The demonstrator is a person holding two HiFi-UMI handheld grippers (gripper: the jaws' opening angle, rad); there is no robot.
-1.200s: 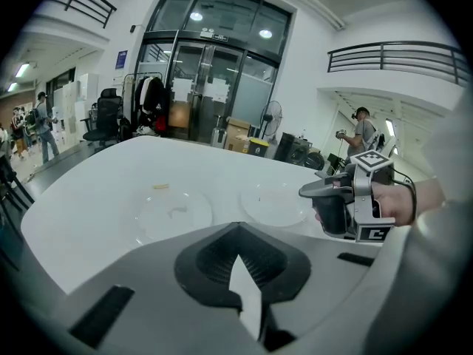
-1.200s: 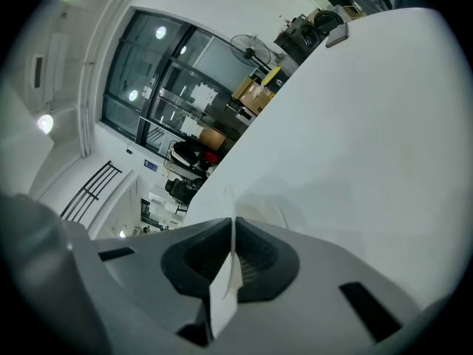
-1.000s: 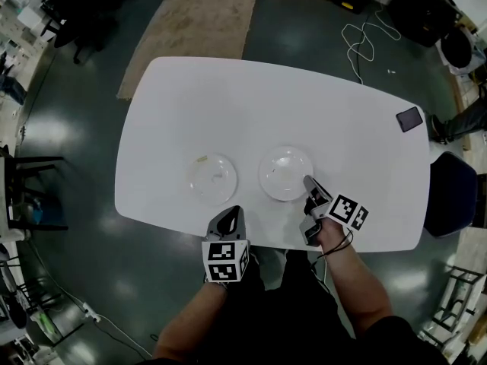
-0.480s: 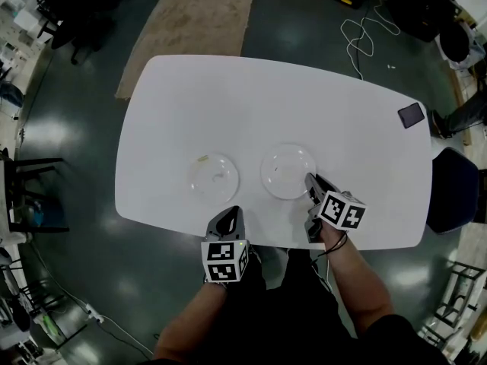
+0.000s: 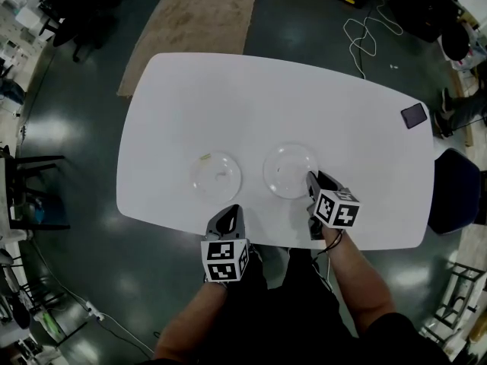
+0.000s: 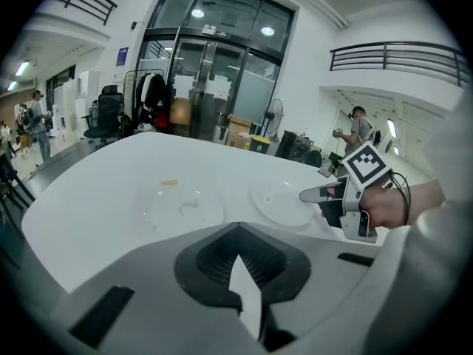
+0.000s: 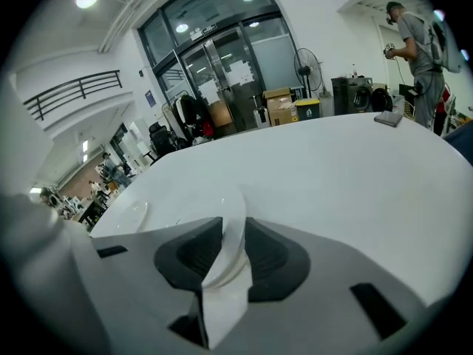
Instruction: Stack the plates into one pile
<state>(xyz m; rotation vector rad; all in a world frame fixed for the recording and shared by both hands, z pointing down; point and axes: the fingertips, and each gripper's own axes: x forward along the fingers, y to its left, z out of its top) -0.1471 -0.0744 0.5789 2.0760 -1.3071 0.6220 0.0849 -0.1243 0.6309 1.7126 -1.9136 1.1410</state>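
Two clear glass plates lie side by side on the white table (image 5: 175,97): the left plate (image 5: 217,175) (image 6: 181,207) and the right plate (image 5: 291,170) (image 6: 284,202). My right gripper (image 5: 312,179) (image 7: 225,231) is at the right plate's near-right rim. Its jaws have just been opening, and the plate's rim (image 7: 233,224) stands between the pads without being pressed. The left plate (image 7: 131,211) shows further off in the right gripper view. My left gripper (image 5: 230,212) (image 6: 236,256) hovers at the table's near edge below the left plate, shut and empty.
A dark phone (image 5: 413,115) lies at the table's far right corner. A small yellowish scrap (image 5: 203,157) sits beside the left plate. On the floor are a brown mat (image 5: 198,21) and a cable (image 5: 365,40). A dark chair (image 5: 450,192) stands at the right.
My right gripper has rolled, so its marker cube now faces up, and its jaws have opened around the right plate's rim. The left gripper and both plates have stayed put.
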